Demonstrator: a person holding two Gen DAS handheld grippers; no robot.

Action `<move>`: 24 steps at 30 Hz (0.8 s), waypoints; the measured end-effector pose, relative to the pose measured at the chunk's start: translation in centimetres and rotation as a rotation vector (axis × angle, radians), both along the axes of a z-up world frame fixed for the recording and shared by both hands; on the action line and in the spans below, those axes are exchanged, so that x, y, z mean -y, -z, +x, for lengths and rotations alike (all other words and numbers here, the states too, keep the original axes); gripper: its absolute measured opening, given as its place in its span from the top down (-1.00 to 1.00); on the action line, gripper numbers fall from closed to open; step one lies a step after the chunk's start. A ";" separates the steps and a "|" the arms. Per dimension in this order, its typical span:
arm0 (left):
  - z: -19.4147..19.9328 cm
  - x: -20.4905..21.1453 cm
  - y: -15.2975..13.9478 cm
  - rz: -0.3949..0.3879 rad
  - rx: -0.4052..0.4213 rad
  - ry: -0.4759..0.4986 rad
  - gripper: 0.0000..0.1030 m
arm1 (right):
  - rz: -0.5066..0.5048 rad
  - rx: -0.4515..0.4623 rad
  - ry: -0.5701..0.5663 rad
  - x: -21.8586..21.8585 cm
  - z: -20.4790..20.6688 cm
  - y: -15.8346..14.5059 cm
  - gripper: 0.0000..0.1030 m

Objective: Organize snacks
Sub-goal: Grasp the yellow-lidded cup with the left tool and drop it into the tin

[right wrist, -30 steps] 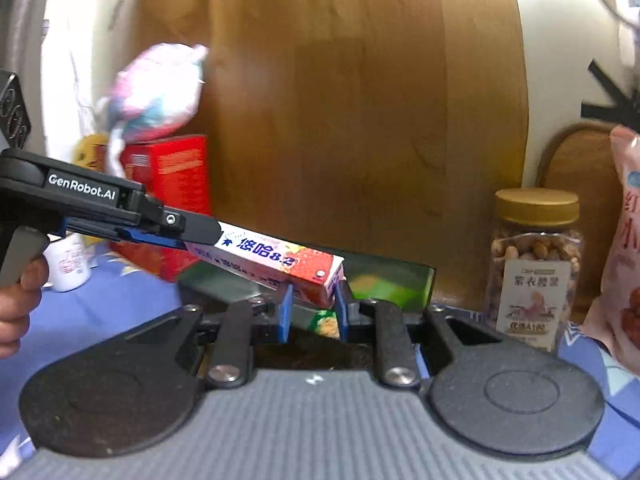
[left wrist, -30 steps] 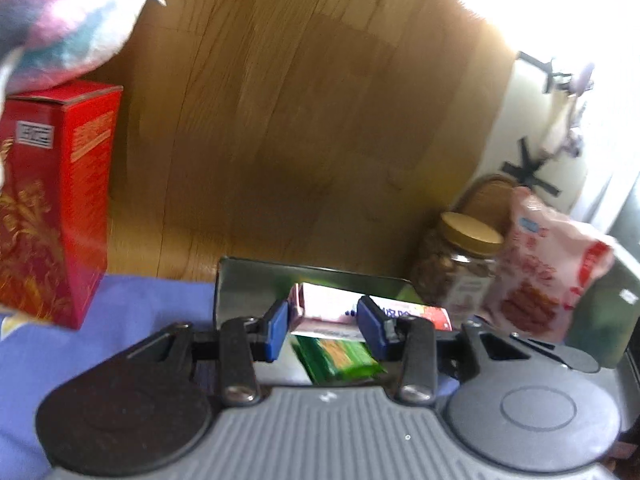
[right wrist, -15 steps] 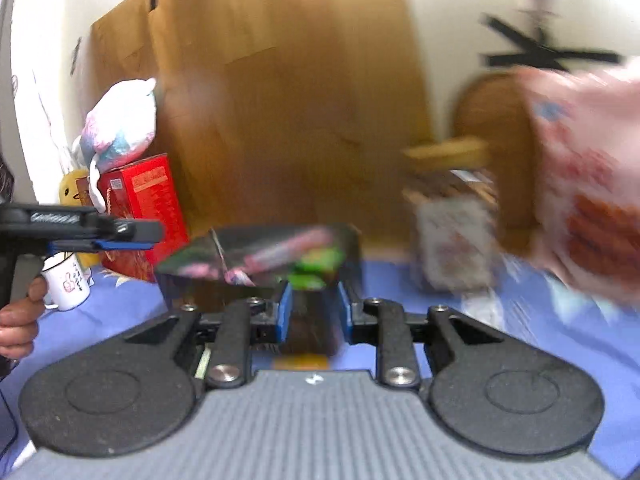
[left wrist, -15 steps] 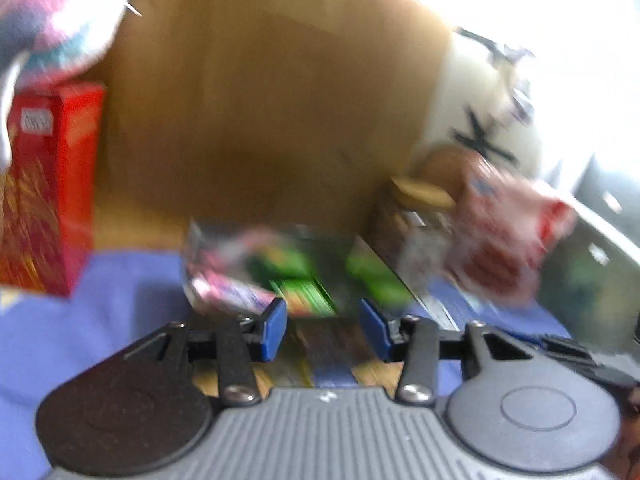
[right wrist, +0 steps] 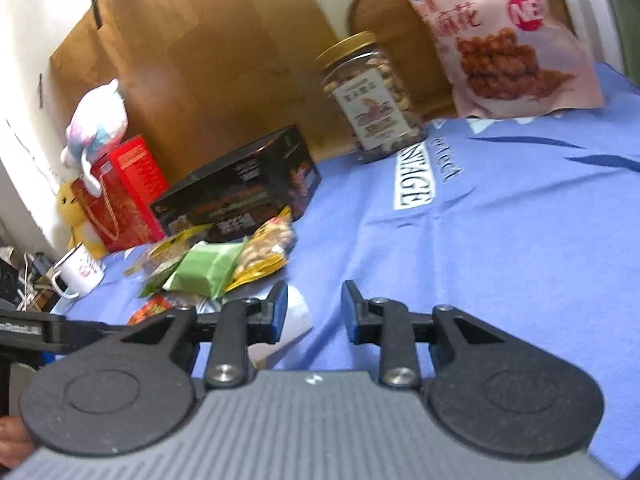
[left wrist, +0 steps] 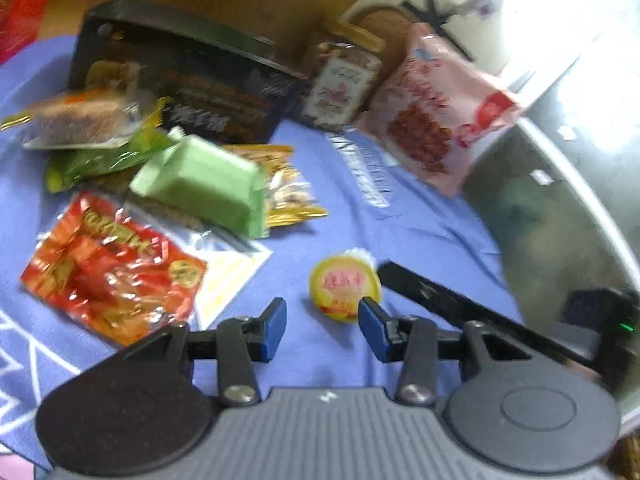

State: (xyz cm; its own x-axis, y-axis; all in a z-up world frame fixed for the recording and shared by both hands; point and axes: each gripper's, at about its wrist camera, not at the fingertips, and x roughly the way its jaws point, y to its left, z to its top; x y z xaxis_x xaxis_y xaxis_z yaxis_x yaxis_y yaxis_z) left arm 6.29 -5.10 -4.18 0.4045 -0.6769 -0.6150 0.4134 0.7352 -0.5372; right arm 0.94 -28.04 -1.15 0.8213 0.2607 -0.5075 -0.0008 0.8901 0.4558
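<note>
Left gripper (left wrist: 322, 322), jaws apart and empty, hangs over the blue printed cloth (left wrist: 420, 216) covering the bench, with a small round yellow foil-lidded snack cup (left wrist: 344, 286) lying just ahead, near its right finger. Right gripper (right wrist: 313, 312), jaws opening with nothing between them, faces bare cloth. Loose snacks lie heaped before the black open-topped cardboard box (right wrist: 240, 192): a pale green wrapped block (left wrist: 200, 184), a red foil packet (left wrist: 108, 276), a yellow nut packet (right wrist: 264, 256); a gold-lidded clear nut jar (right wrist: 370, 96) and a pink snack bag (right wrist: 508, 36) stand behind.
</note>
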 end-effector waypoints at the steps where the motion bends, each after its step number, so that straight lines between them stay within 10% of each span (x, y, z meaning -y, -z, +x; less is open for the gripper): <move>1: 0.1 -0.3 0.1 0.004 0.001 -0.021 0.23 | 0.017 -0.006 -0.019 -0.4 -0.4 0.1 0.36; 17: 3.2 2.4 -3.2 0.075 0.082 -0.017 0.06 | -0.239 0.051 -0.195 -3.9 1.3 -0.8 -0.19; 24: 3.8 2.6 -1.6 0.086 0.052 0.022 0.54 | -0.261 0.008 -0.205 -5.0 3.6 0.6 0.08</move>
